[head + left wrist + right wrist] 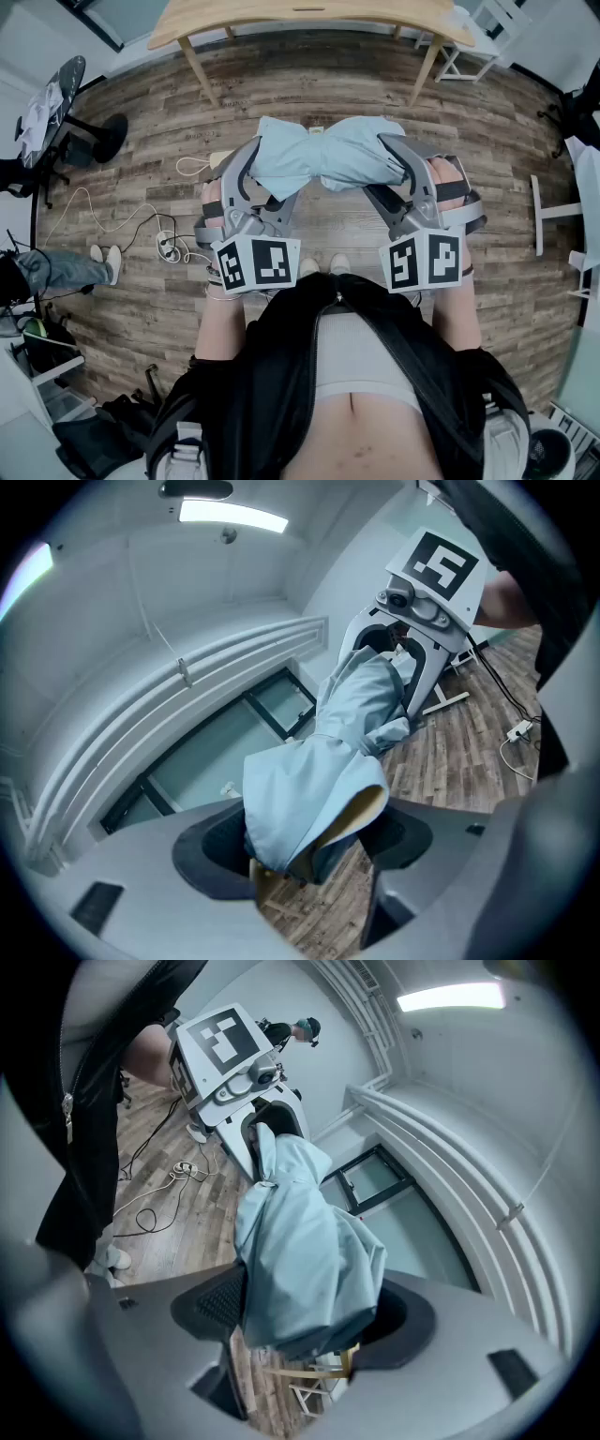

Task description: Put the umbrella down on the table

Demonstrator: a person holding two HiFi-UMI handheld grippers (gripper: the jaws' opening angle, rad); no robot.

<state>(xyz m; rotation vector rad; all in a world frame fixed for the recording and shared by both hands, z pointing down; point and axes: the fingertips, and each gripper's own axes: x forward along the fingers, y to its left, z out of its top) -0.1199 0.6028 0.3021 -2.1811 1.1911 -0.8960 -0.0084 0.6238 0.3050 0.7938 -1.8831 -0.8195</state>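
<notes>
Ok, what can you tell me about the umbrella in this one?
The umbrella is folded, and its pale blue fabric is loose and crumpled, pinched narrower at the middle. A cream inner side shows at one end in the left gripper view. It hangs roughly level above the wooden floor, one end clamped in the left gripper and the other in the right gripper. Nothing else touches it, and it is not yet on the table.

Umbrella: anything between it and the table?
Nothing visible stands in the way. The folded umbrella is held in the air, one end in the left gripper and the other in the right gripper. Only open wood floor separates it from the table ahead.
</notes>
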